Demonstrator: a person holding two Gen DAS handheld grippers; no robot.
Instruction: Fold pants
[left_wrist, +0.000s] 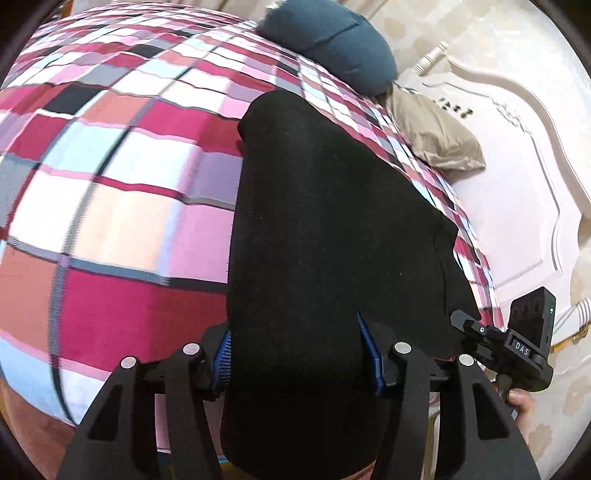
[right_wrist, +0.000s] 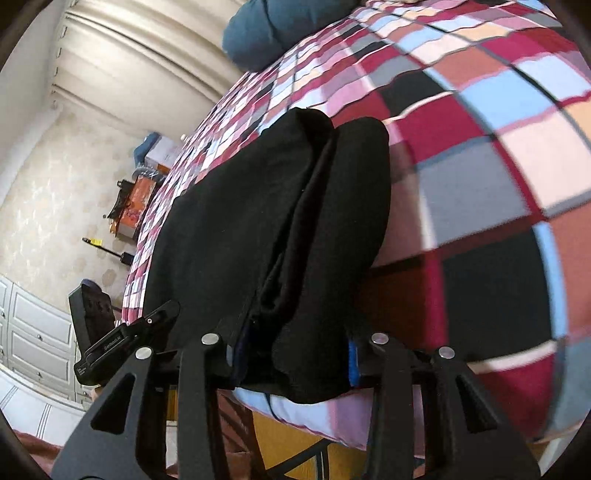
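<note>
We cannot see the fingertips of the left gripper (left_wrist: 295, 354): the black fabric pants (left_wrist: 325, 221) cover them, and the same cloth hides the right gripper (right_wrist: 293, 356) tips. The checked red, pink and white bedspread (left_wrist: 110, 206) smears with blur. The small orange boxes (right_wrist: 135, 206) by the wall are too small for us to identify.

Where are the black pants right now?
In both wrist views the black pants lie on the checked bedspread near the bed's edge, their near end between each gripper's blue pads.
</note>
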